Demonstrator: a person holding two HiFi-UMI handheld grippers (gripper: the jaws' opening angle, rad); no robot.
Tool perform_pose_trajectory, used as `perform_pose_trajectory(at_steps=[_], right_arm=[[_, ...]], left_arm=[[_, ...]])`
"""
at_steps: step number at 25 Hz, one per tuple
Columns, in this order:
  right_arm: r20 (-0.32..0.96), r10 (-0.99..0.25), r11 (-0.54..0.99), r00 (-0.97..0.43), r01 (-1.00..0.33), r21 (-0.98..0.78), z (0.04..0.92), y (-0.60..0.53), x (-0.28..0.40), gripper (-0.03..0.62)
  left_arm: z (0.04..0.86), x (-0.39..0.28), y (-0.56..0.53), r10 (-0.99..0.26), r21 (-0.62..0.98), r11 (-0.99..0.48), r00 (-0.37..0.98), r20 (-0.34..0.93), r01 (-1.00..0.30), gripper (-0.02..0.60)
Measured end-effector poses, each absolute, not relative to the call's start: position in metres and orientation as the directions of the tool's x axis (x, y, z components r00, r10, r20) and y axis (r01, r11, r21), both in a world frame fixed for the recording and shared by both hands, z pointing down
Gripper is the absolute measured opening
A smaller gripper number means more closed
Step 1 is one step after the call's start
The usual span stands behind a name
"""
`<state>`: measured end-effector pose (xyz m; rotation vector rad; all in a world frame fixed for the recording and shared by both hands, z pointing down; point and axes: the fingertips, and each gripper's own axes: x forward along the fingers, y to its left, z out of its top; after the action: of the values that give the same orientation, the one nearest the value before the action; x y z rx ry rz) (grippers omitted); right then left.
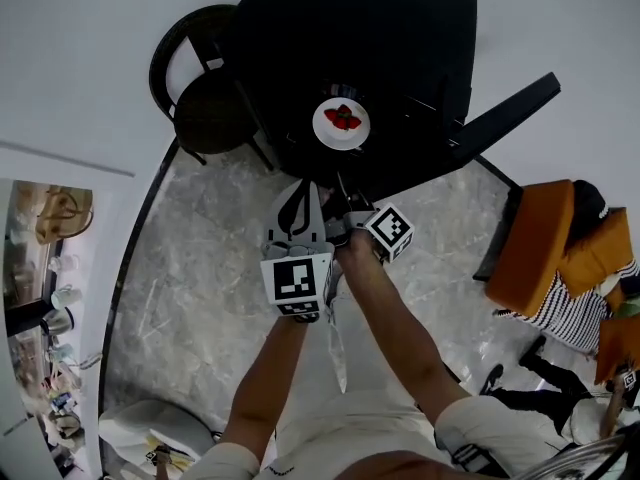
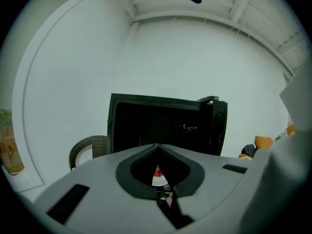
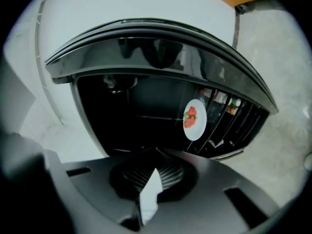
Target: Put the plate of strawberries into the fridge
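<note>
A white plate of strawberries (image 1: 341, 123) rests inside the black fridge (image 1: 400, 28), whose door (image 1: 505, 113) stands open to the right. My two grippers hang side by side in front of the fridge, clear of the plate. The left gripper (image 1: 303, 190) has its jaws together and holds nothing. Close beside it, the right gripper (image 1: 340, 208) is shut and empty too. From the right gripper view the plate (image 3: 194, 119) sits on a shelf in the dark interior, beyond the right gripper (image 3: 155, 152). In the left gripper view the plate (image 2: 157, 176) shows only through the gap below the left gripper's (image 2: 157, 147) tips.
A dark wicker chair (image 1: 205, 98) stands left of the fridge. Bottles line the door shelves (image 3: 234, 116). At the right are orange seats (image 1: 545, 243) and a seated person in a striped top (image 1: 575, 313). A counter with cups (image 1: 50, 298) runs along the left edge.
</note>
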<state>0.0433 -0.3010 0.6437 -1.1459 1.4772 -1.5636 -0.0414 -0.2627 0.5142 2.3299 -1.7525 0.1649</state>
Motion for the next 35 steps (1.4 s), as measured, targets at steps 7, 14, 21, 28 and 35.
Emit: perform_pose_trajectory(at_steps=[7,14,21,28,35], right_arm=[[0.105,-0.886,0.016,-0.452,-0.256,-0.966,0.559,-0.271,0.035,0.012],[0.102,-0.849,0.205,-0.518,-0.501,-0.841,0.47,-0.242,0.028,0.012],[0.088,-0.836,0.322,-0.541,-0.615,-0.72,0.413,-0.218,0.036,0.011],[0.107,-0.826,0.413,-0.553,-0.724,-0.553,0.366,-0.188,0.03,0.012],[0.102,-0.824,0.467,-0.557,-0.771,-0.433,0.33,-0.173,0.03,0.012]], left_arm=[[0.463,-0.041,-0.24,-0.927,0.104,-0.28,0.297,0.228,-0.954,0.0],[0.407,-0.03,-0.21,-0.913,0.079,-0.34,0.349,0.211,-0.937,0.0],[0.37,-0.026,-0.187,-0.907,0.072,-0.365,0.372,0.198,-0.928,0.0],[0.337,-0.032,-0.165,-0.915,0.091,-0.351,0.362,0.178,-0.932,0.0],[0.307,-0.032,-0.156,-0.92,0.078,-0.361,0.369,0.133,-0.929,0.0]])
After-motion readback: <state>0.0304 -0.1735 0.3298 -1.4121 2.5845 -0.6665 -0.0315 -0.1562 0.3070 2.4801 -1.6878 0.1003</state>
